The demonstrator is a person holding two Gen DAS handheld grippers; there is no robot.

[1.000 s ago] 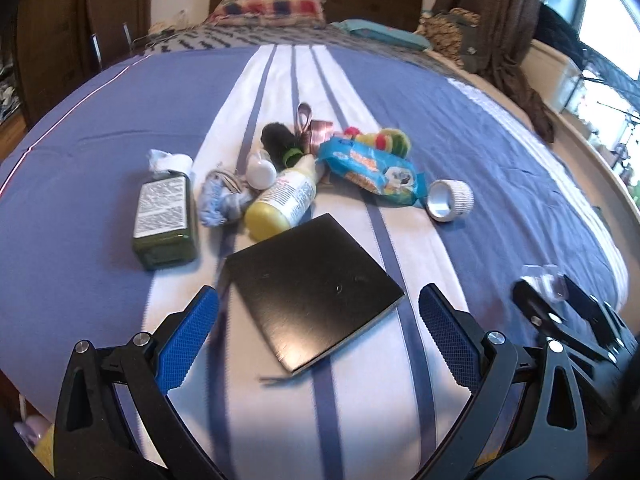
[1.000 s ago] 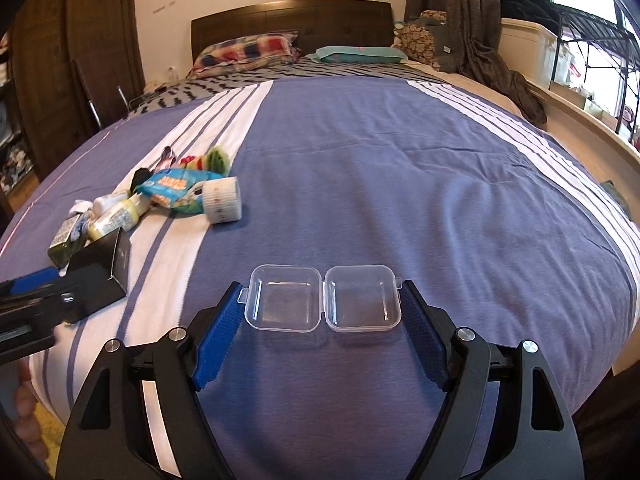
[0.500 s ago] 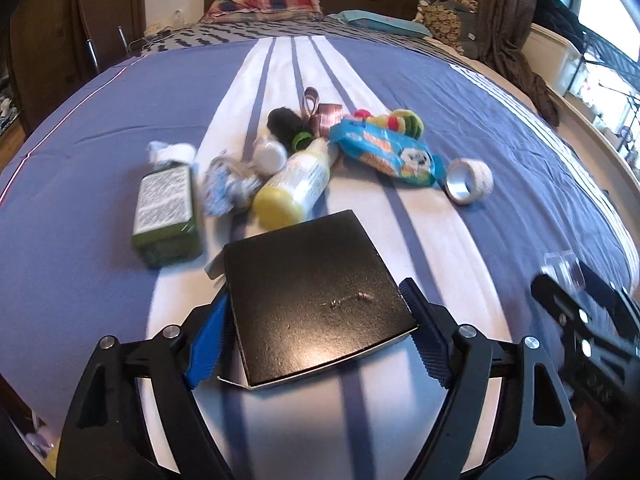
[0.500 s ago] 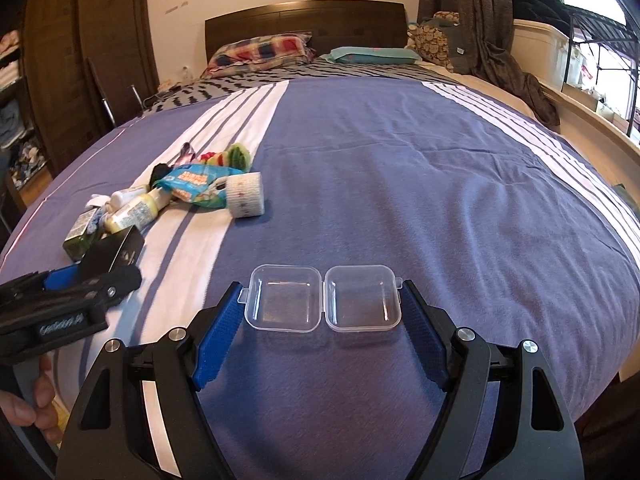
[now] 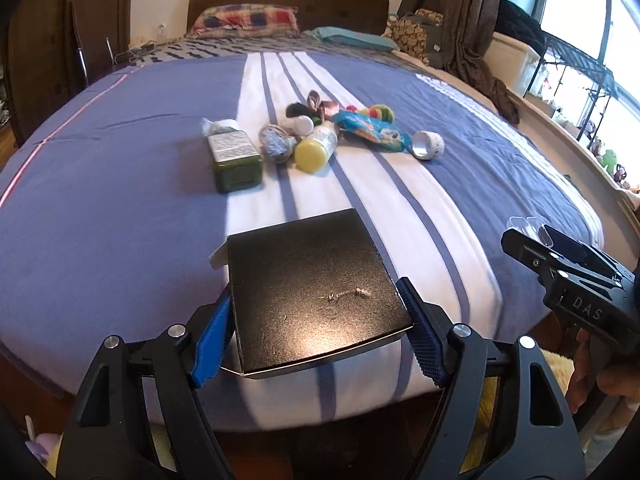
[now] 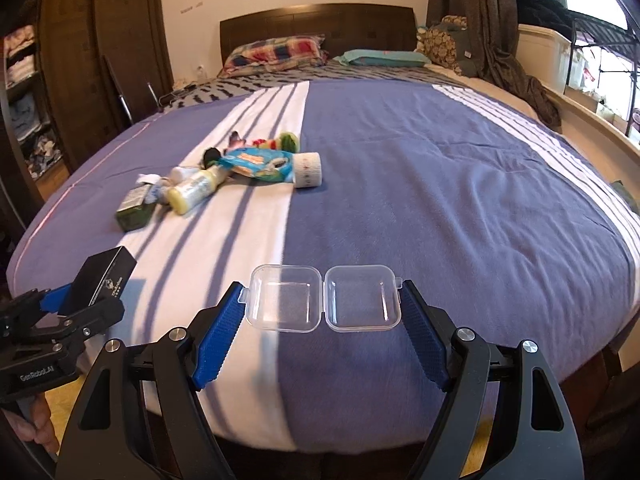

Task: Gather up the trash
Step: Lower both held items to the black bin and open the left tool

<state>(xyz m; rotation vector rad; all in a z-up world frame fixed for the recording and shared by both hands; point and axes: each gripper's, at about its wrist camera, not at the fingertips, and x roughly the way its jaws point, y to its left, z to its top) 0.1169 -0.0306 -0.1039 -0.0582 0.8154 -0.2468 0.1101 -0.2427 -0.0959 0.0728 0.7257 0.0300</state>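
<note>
The left gripper (image 5: 318, 322) had just closed on a flat black box (image 5: 312, 292), held over the near edge of the bed (image 6: 460, 200); the right gripper (image 6: 322, 316) clasped an opened clear plastic case (image 6: 324, 304). The remaining clutter (image 5: 320, 136) lay heaped well beyond, on the white stripes

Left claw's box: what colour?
Black, with a slightly speckled matte top; clearest in the left wrist view.
</note>
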